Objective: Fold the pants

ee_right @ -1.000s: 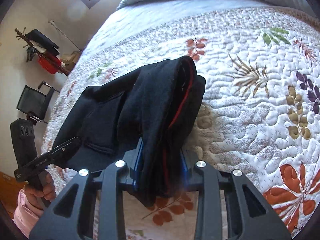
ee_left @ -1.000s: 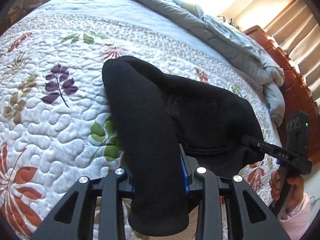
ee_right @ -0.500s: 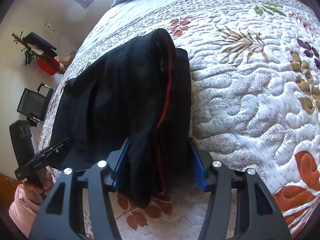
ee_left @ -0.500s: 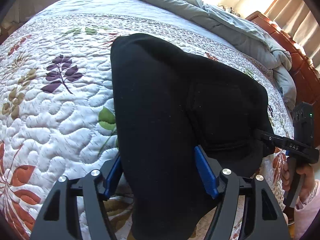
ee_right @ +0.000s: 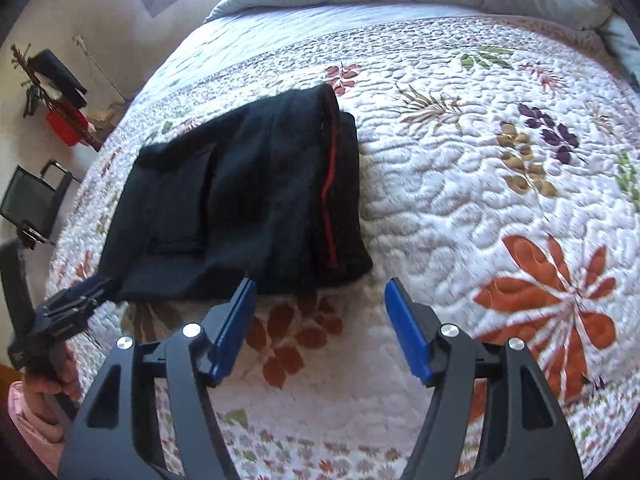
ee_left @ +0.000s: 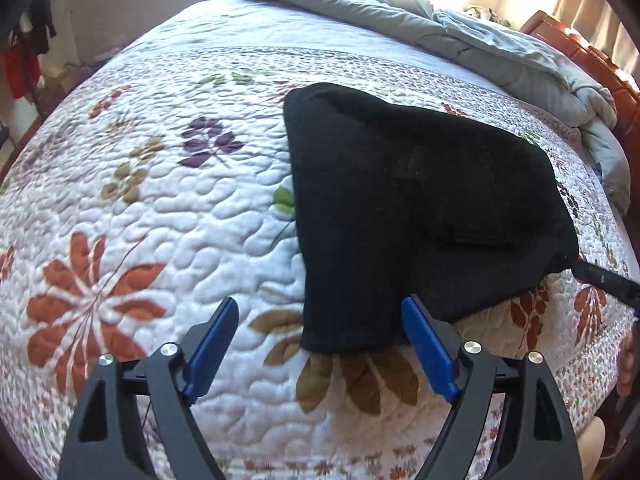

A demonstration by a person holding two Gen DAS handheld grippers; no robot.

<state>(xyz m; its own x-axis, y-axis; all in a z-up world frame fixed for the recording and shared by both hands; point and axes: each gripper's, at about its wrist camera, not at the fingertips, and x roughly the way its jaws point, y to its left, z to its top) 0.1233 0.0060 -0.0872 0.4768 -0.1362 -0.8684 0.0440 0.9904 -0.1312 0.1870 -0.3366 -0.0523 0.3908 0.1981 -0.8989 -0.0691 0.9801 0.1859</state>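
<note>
Folded black pants (ee_left: 420,208) lie flat on the flowered quilt (ee_left: 160,208). My left gripper (ee_left: 320,332) stands with its jaws opening; the near corner of the pants lies between them, close to the right blue pad (ee_left: 428,344), and is not pressed. In the right wrist view the pants (ee_right: 240,200) show a red stripe (ee_right: 326,184). My right gripper (ee_right: 320,308) is also opening, just short of the pants' near edge, with only quilt between its pads. The left gripper (ee_right: 80,296) shows there at the pants' lower left corner, held by a hand (ee_right: 44,392).
A bunched grey duvet (ee_left: 480,40) lies along the far side of the bed, before a wooden headboard (ee_left: 600,64). Beyond the bed's left edge stand a black chair (ee_right: 32,200) and a rack with a red item (ee_right: 60,120). The quilt (ee_right: 500,200) spreads to the right of the pants.
Both grippers were shut on the pants' near end a second ago. Their jaws have spread and let go, both have drawn back, and the pants now lie on the quilt.
</note>
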